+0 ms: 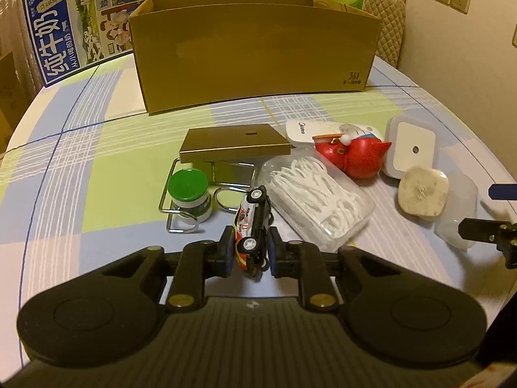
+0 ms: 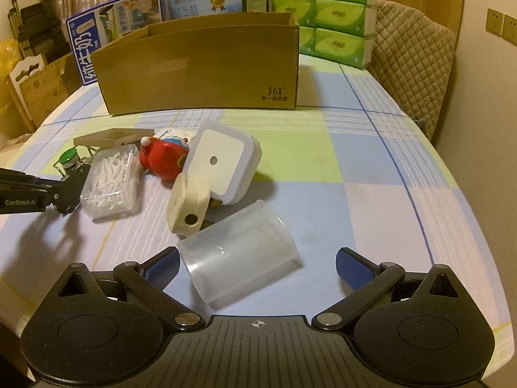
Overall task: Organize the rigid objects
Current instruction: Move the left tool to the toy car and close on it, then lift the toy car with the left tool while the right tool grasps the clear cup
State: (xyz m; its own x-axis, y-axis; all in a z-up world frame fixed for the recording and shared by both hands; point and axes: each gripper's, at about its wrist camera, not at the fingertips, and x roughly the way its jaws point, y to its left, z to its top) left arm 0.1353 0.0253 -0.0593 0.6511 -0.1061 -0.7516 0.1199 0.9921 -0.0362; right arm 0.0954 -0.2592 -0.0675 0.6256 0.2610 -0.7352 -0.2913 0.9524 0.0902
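Observation:
My left gripper (image 1: 250, 252) is shut on a toy race car (image 1: 253, 226), holding it on its side just above the table. My right gripper (image 2: 257, 266) is open around a clear plastic cup (image 2: 240, 252) lying on its side; the cup sits between the pads, nearer the left pad (image 2: 161, 266). An open cardboard box (image 1: 252, 55) stands at the back of the table, also in the right wrist view (image 2: 200, 68). Loose items lie in between: a box of floss picks (image 1: 318, 194), a red toy figure (image 1: 353, 156), a white night light (image 2: 223, 161), and a cream plug (image 2: 187, 202).
A green-lidded jar (image 1: 189, 194) sits in a wire rack under a gold flat box (image 1: 234, 144). A white remote (image 1: 303, 131) lies behind the red toy. Milk cartons (image 1: 74, 22) and green tissue packs (image 2: 323, 13) stand behind the box. A quilted chair (image 2: 413, 64) is at the right.

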